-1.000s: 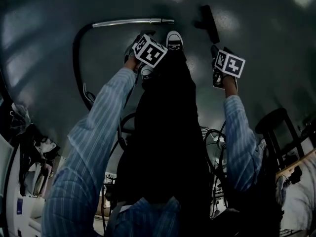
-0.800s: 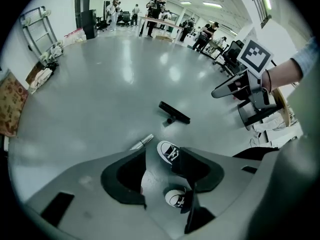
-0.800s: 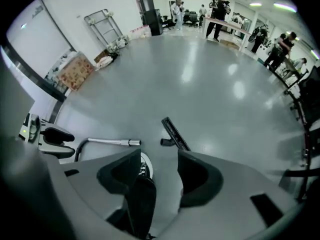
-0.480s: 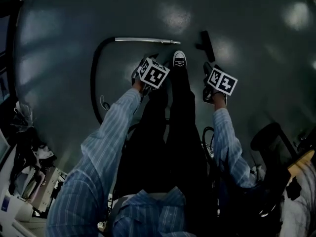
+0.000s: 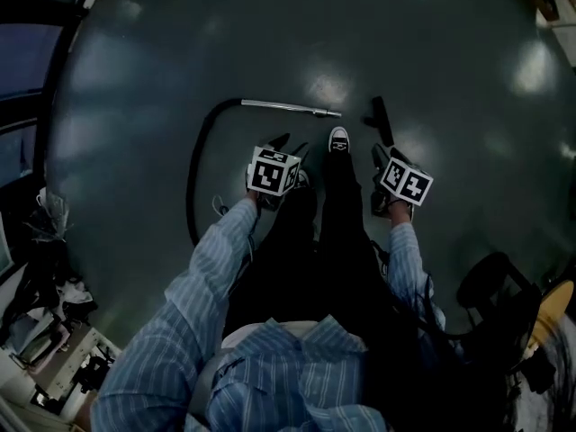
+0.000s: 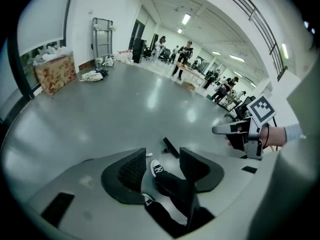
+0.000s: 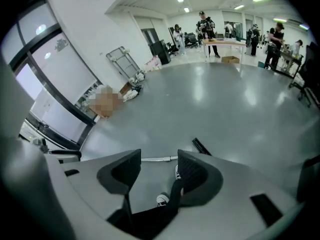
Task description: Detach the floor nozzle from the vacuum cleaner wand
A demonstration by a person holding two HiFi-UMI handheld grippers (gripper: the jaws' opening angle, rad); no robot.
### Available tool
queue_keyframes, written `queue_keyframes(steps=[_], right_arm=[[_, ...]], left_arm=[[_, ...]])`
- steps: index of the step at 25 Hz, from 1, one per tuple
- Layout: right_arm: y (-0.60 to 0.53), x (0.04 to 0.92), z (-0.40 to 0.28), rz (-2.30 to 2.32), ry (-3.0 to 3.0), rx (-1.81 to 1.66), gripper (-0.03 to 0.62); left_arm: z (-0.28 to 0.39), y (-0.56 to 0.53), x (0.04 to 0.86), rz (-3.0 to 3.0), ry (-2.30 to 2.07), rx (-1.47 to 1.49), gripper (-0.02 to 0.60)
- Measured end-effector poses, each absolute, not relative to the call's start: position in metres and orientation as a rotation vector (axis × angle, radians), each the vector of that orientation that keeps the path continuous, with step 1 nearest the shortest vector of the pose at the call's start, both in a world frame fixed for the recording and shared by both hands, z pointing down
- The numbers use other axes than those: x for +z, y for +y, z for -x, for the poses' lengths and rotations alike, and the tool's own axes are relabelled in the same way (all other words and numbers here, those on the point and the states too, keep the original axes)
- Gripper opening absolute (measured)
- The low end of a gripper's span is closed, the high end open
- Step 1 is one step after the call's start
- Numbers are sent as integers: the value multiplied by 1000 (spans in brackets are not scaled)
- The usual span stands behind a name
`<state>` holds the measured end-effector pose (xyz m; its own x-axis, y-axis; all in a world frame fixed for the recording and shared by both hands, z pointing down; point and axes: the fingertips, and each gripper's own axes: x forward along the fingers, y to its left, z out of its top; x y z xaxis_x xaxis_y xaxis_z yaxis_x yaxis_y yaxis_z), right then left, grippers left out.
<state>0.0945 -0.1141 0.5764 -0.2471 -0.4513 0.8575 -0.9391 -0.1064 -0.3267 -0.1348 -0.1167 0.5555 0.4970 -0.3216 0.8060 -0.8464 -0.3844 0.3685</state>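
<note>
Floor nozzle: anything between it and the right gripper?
Nothing visible. The floor nozzle lies on the floor ahead of the open right gripper, apart from the wand; the person's shoe is off to its left.

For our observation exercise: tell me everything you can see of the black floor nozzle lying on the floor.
The floor nozzle is a slim, straight black bar, likely plastic, with a short neck sticking out sideways toward the wand. It lies flat on the glossy grey floor, detached, with a gap between its neck and the wand's open end. It sits beside the person's shoe, apart from it. Only the floor touches it.
</note>
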Motion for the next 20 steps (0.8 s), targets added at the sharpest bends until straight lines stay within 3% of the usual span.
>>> queue_keyframes(steps=[9,20], right_arm=[[-82,454,-64,-1600,-1847,1338,236],[2,398,-48,-1518,-1924,1305,235]], left_arm=[[126,-67,450,-2007,-983,564,212],[109,-16,386,-2068,-1011,416,199]])
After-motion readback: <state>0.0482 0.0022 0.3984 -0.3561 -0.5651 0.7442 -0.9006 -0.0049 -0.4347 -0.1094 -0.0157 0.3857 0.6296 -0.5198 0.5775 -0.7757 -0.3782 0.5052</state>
